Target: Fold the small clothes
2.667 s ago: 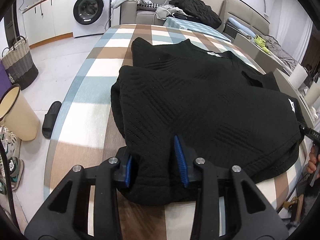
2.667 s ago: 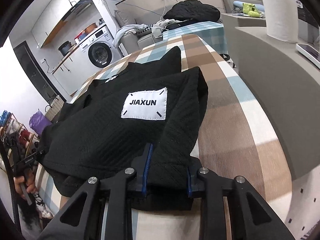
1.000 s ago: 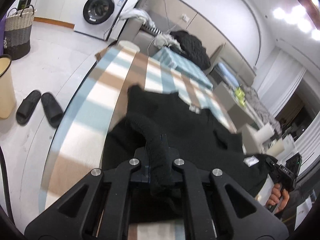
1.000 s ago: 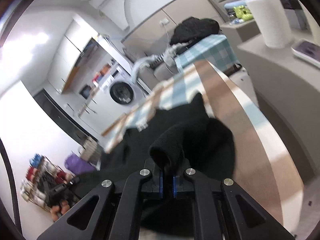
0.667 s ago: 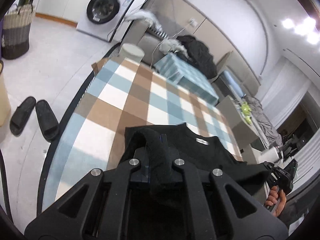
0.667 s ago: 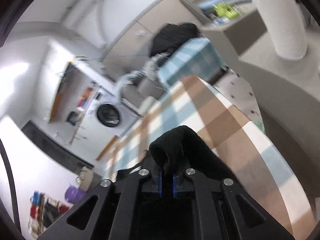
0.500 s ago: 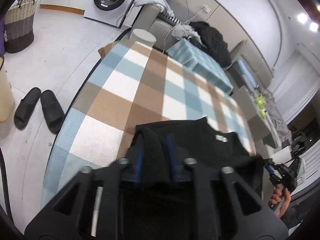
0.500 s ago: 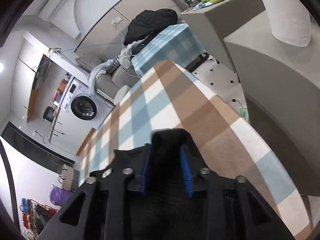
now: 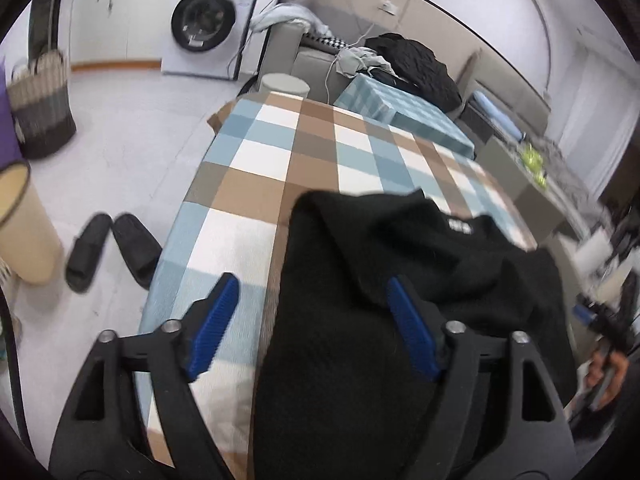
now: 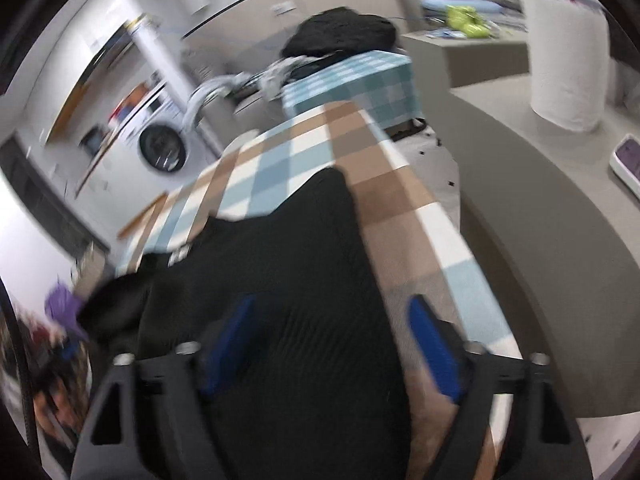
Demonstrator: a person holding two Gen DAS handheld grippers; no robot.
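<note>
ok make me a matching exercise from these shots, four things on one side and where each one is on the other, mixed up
Things:
1. black sweater
2. slippers
3. paper towel roll
4. washing machine

Places:
A. on the floor beside the table
B. standing on the grey counter
C. lying on the checked tablecloth
D. against the far wall, past the table's end

Pairs: 1-C, 2-A, 3-B, 4-D

Right gripper [image 10: 332, 344] jaws opening over black sweater [image 10: 280, 320]; pads not pressing it. Sweater lies on checked table [image 10: 400, 216].
</note>
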